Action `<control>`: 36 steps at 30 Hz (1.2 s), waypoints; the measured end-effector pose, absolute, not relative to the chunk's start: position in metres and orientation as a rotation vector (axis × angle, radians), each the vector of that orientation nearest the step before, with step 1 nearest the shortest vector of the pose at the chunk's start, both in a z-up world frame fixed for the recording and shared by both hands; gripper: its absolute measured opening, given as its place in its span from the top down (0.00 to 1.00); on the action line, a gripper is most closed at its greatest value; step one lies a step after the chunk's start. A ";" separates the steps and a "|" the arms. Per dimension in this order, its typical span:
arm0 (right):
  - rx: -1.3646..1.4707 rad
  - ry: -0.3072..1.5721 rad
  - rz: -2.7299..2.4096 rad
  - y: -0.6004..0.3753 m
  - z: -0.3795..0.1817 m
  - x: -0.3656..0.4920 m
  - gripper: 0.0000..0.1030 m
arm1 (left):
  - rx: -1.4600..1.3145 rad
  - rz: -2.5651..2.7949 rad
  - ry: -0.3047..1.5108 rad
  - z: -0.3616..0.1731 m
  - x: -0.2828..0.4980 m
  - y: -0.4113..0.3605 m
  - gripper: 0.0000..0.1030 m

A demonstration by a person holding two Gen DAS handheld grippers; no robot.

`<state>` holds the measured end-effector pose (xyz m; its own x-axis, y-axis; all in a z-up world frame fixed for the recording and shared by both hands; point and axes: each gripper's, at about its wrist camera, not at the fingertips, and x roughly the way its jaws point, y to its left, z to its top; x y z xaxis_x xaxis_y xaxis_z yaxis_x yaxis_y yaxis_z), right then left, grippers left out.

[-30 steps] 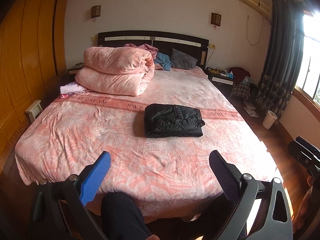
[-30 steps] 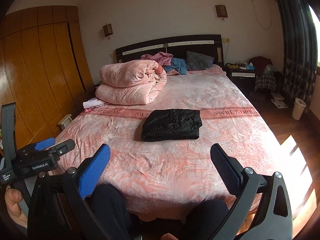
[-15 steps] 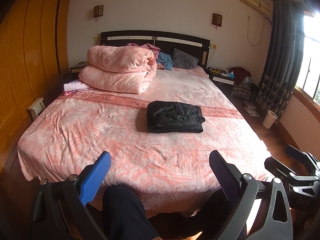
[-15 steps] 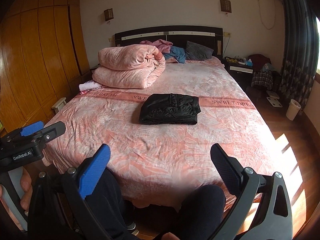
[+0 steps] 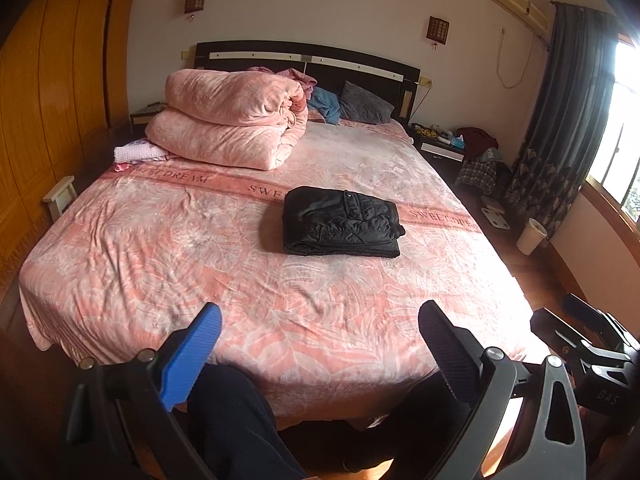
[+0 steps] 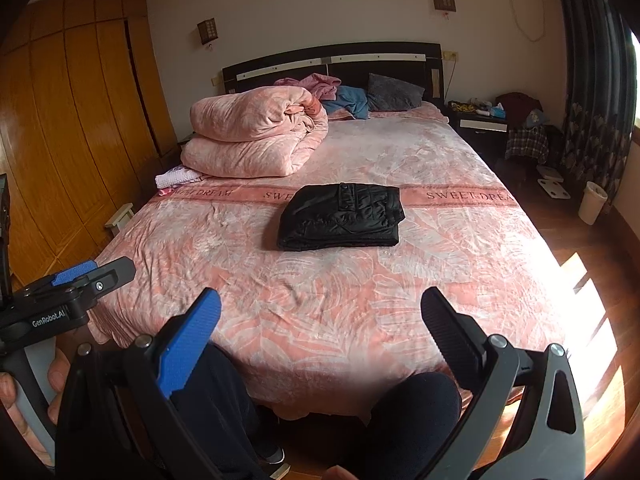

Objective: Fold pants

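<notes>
Closest to the cameras, both tools are just hanging at the foot of the bed. The left gripper [image 5: 320,330] has its jaws spread wide with nothing between them, and the right gripper [image 6: 320,316] is the same, fingers wide apart and empty. Below them you can see the person's dark-trousered knees [image 5: 232,408], so they're standing off the end of the mattress.

Past that there's a long stretch of bare pink bedsheet [image 5: 160,248], a bit rumpled. Then the black pants [image 6: 340,216], sitting around the middle of the bed on the "SWEET DREAM" stripe, well apart from both grippers. Looks to me like they're already in a tidy rectangular stack, so I'd say the folding is basically done.

Further back there's a rolled pink duvet [image 5: 232,120] and some pillows [image 5: 364,104] at the headboard.

What could go wrong: honestly, mostly fiddling with it. The fabric looks puffy and slick, so a nudge at one edge, or grabbing only the top layer, could make the stack slide open. Dragging the sheet would shift it too.
</notes>
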<state>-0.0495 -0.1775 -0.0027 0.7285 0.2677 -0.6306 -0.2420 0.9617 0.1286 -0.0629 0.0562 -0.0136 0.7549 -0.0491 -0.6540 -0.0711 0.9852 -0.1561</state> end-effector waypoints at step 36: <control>-0.031 0.745 0.239 -0.157 -0.021 0.022 0.03 | -0.153 0.069 0.685 -0.010 -0.020 0.069 0.04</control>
